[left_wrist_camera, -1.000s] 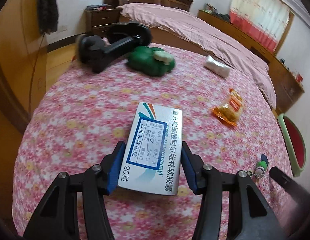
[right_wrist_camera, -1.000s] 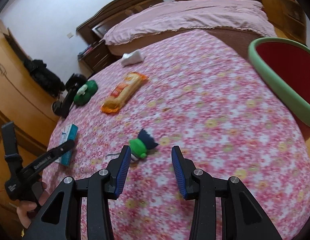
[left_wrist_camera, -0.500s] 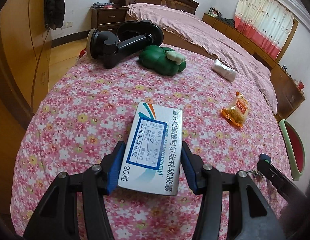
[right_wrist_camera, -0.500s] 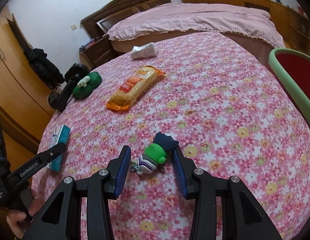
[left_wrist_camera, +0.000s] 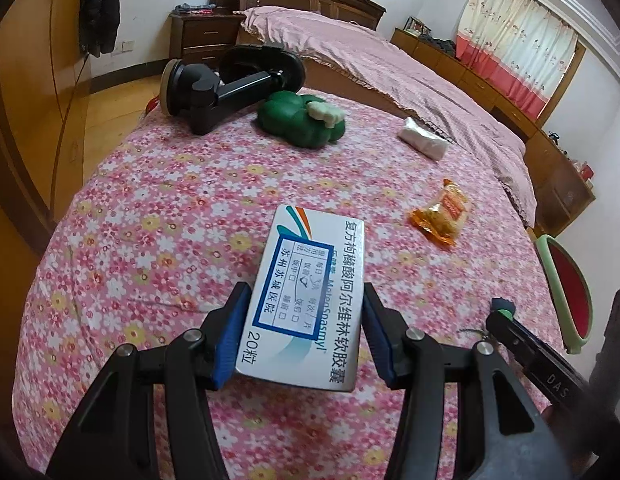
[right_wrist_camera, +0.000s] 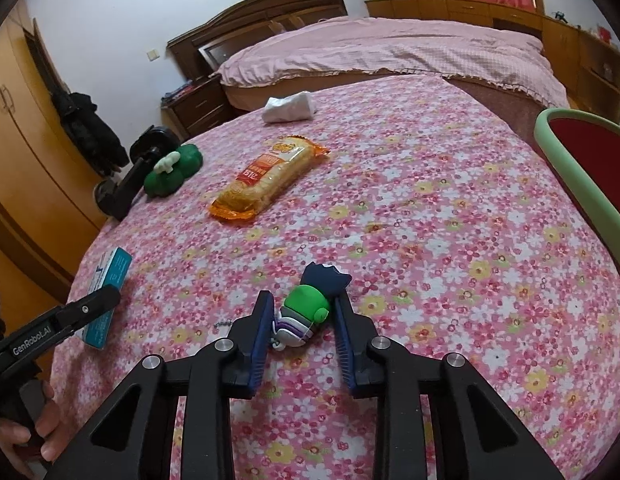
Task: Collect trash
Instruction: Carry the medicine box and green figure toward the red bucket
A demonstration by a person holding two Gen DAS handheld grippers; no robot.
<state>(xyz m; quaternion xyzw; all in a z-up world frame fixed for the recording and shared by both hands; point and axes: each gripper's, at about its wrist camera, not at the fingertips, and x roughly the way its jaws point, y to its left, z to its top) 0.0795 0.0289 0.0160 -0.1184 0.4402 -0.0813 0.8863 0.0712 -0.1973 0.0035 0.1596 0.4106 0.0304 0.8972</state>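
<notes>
The left gripper (left_wrist_camera: pixel 302 336) has its jaws clamped on the white cardboard medicine box (left_wrist_camera: pixel 310 300), near the left edge of the floral-clothed surface (right_wrist_camera: pixel 430 216). The right gripper (right_wrist_camera: pixel 302 336) brackets a small green-and-purple toy keychain (right_wrist_camera: pixel 306 312), jaws not visibly pinching. The orange snack packet (right_wrist_camera: pixel 266 176) and white tissue wad (right_wrist_camera: pixel 288 108) lie farther off; nothing appears binned in the red, green-rimmed bin (right_wrist_camera: pixel 582 160) on the right.
</notes>
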